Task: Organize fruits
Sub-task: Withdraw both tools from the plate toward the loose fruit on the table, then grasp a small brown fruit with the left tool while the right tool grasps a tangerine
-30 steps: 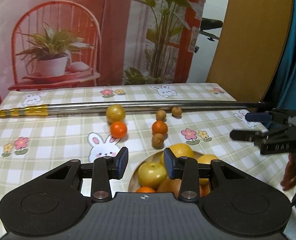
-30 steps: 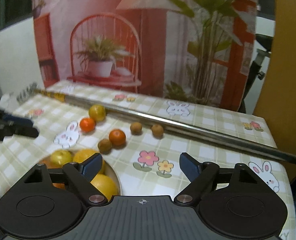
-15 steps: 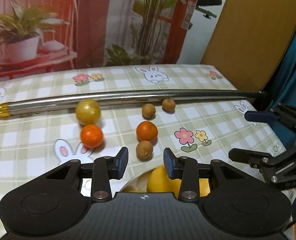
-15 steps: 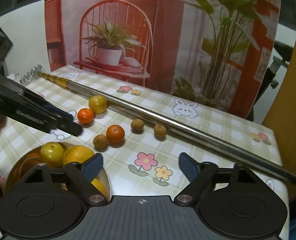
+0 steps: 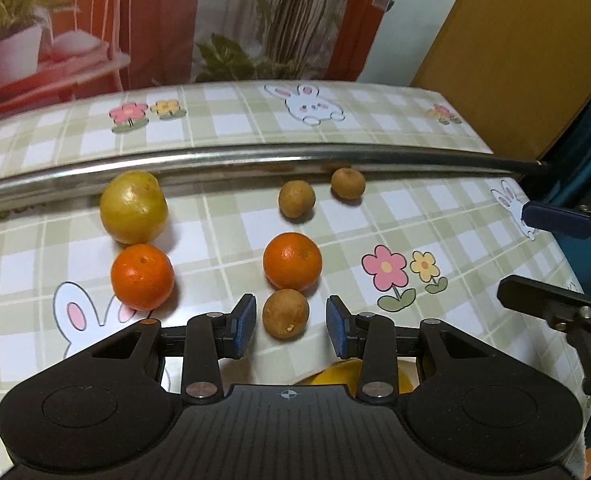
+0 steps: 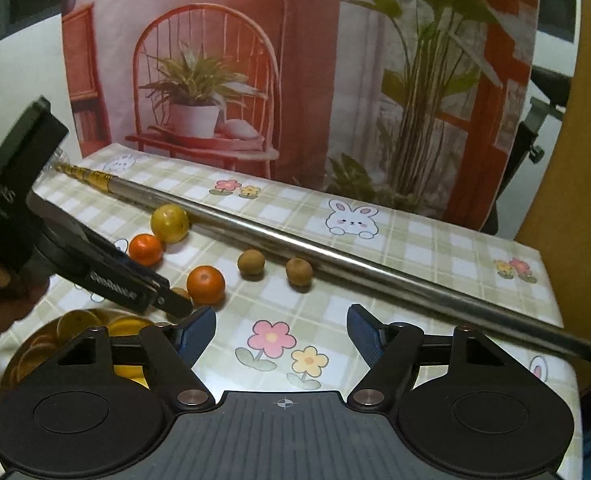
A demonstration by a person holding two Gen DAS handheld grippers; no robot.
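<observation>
A glossy metal pole (image 5: 255, 156) lies on the desk's smooth, printed checked cover (image 5: 395, 208); the oranges (image 5: 292, 261) look shiny and dimpled, the tool (image 5: 289, 328) matt black plastic.

Checked tablecloth table (image 5: 375, 216), metal pole (image 5: 255, 156), loose fruits (image 5: 292, 261), bowl (image 6: 23, 356)
</observation>
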